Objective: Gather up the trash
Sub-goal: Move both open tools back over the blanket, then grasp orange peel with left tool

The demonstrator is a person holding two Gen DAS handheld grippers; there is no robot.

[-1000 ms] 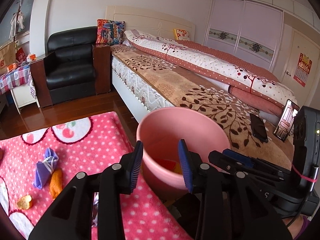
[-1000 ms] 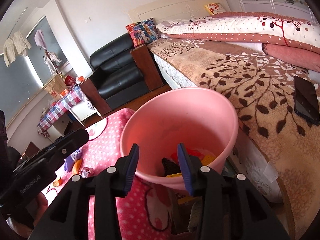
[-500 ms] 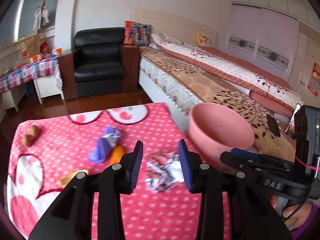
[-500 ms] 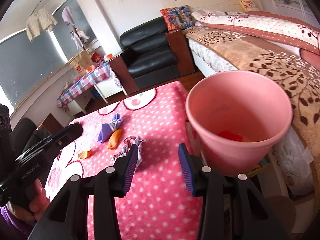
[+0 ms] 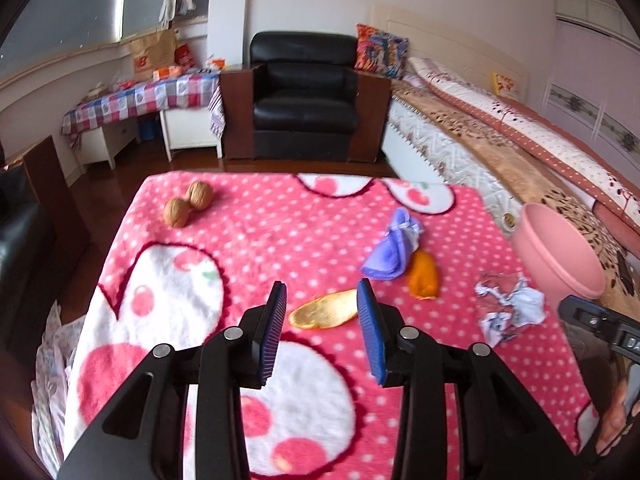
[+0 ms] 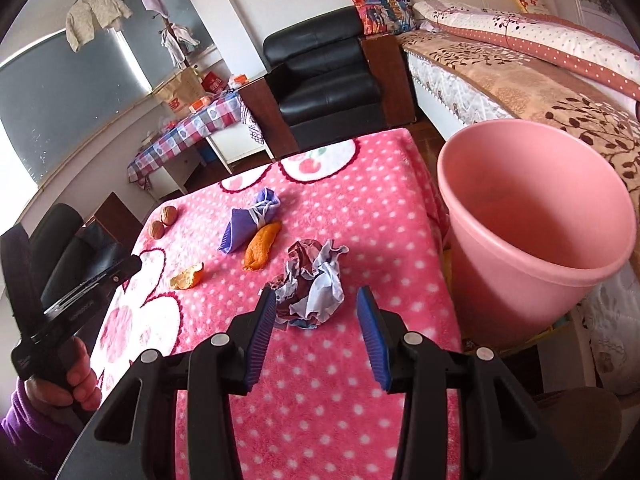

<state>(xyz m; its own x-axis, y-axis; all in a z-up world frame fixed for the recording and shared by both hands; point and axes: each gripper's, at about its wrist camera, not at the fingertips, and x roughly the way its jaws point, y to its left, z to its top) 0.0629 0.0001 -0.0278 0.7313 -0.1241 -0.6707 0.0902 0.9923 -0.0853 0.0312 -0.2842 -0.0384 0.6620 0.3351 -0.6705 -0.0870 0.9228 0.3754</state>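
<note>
Trash lies on a pink polka-dot blanket (image 5: pixel 280 240). My left gripper (image 5: pixel 322 330) is open and empty, its jaws either side of a flat orange peel (image 5: pixel 323 314) just ahead of it. My right gripper (image 6: pixel 316 334) is open and empty, right behind a crumpled paper wad (image 6: pixel 312 284), which also shows in the left wrist view (image 5: pixel 508 312). Further on lie a second orange peel (image 6: pixel 262 245) and a purple bundle (image 6: pixel 248 221). The pink bin (image 6: pixel 532 232) stands off the table's right edge.
Two walnuts (image 5: pixel 188 203) sit at the far left of the blanket. A bed (image 5: pixel 500 152) runs along the right beyond the bin. A black armchair (image 5: pixel 304 96) and a checked side table (image 5: pixel 140 100) stand behind the table.
Both grippers have swung left, away from the bin and over the blanket. The left now lines up with the flat orange peel, the right with the paper wad.
</note>
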